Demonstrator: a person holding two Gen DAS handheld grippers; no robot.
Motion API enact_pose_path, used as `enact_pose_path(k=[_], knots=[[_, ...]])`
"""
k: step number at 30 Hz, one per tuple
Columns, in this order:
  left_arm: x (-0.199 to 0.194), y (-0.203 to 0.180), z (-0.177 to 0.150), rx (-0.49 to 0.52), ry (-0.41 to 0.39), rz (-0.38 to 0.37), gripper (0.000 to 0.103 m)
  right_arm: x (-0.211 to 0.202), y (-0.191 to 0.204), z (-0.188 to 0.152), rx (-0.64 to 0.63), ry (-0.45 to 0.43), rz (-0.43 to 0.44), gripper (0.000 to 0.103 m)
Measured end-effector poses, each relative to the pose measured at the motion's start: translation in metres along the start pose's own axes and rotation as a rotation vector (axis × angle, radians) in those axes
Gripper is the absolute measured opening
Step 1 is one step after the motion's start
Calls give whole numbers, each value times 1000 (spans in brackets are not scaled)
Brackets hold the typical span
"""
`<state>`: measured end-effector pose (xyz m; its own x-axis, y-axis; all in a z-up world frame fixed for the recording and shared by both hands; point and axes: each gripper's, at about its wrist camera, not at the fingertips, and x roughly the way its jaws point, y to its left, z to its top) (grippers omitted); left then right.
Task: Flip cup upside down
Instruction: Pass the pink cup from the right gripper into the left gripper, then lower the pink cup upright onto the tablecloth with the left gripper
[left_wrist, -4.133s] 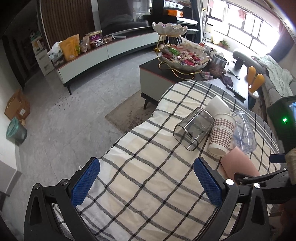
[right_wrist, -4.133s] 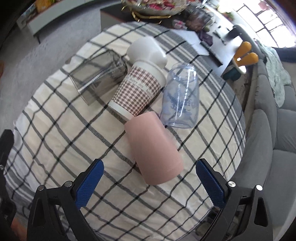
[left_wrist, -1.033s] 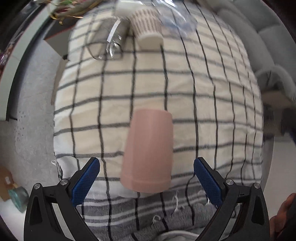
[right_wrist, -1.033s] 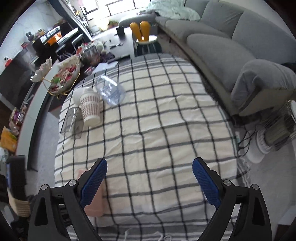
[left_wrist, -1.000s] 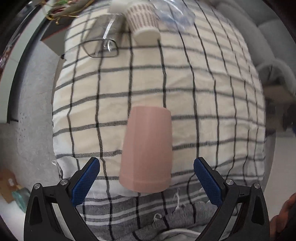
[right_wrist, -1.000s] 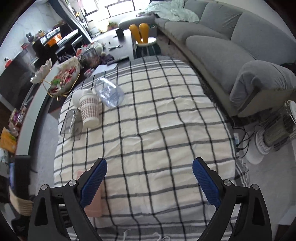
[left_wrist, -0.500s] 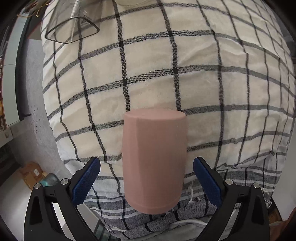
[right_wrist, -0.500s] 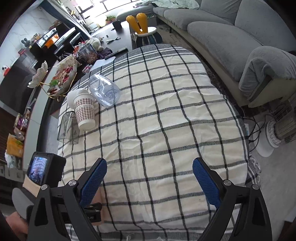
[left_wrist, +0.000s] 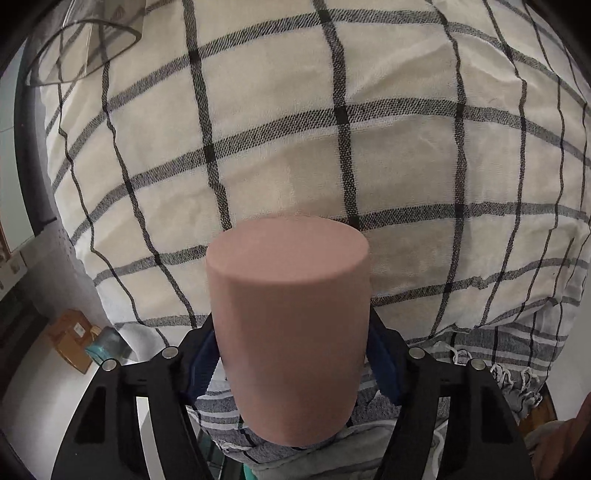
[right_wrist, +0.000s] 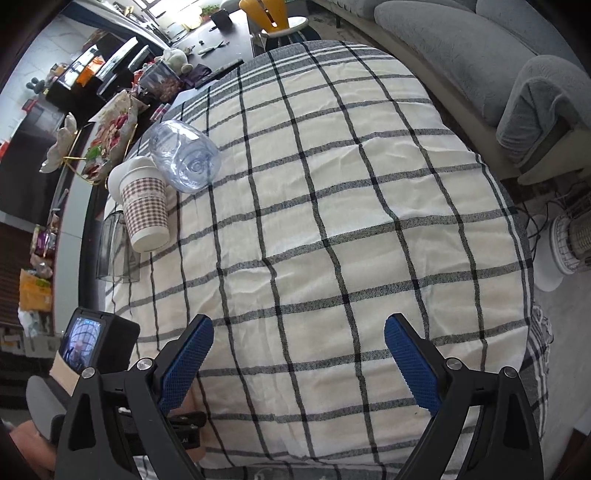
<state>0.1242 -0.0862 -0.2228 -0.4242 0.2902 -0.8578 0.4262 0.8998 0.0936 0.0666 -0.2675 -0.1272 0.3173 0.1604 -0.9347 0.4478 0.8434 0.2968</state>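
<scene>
Left gripper (left_wrist: 291, 354) clamped on pink cup (left_wrist: 290, 325) — blue pads pressed to both sides, cup's closed flat end pointing away from camera, over near edge of checked tablecloth (left_wrist: 369, 147). We cannot tell whether cup touches cloth. Right gripper (right_wrist: 297, 354) spread wide, nothing between fingers, above cloth. Far corner, we note checkered paper cup (right_wrist: 146, 214) on its side, clear bottle (right_wrist: 184, 160) just beside it, clear glass (right_wrist: 114, 251) at table edge — grey sofa (right_wrist: 480, 44) beyond.
</scene>
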Motion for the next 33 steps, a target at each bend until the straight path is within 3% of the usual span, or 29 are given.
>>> enact_pose_path(k=[4, 11, 17, 23, 26, 28, 32, 33], knots=[[-16, 1, -4, 14, -41, 7, 70, -3, -2, -1, 7, -6, 6, 94], [-47, -2, -25, 11, -216, -1, 69, -24, 2, -6, 4, -60, 11, 94], [-48, 5, -34, -28, -241, -59, 69, -37, 9, -14, -19, -88, 8, 94], [-68, 12, -52, -19, -392, -62, 69, -47, 6, -19, -16, -117, 5, 94], [-84, 11, -59, -11, -522, -77, 69, -51, 3, -19, -9, -132, 3, 94], [-96, 11, -65, -2, -671, -96, 69, -53, 0, -20, -2, -145, 2, 94], [-115, 7, -80, 10, -1051, -105, 69, -55, -4, -23, -2, -162, -8, 94], [-116, 3, -86, 14, -1185, -90, 69, -54, -4, -24, -5, -162, -12, 94]])
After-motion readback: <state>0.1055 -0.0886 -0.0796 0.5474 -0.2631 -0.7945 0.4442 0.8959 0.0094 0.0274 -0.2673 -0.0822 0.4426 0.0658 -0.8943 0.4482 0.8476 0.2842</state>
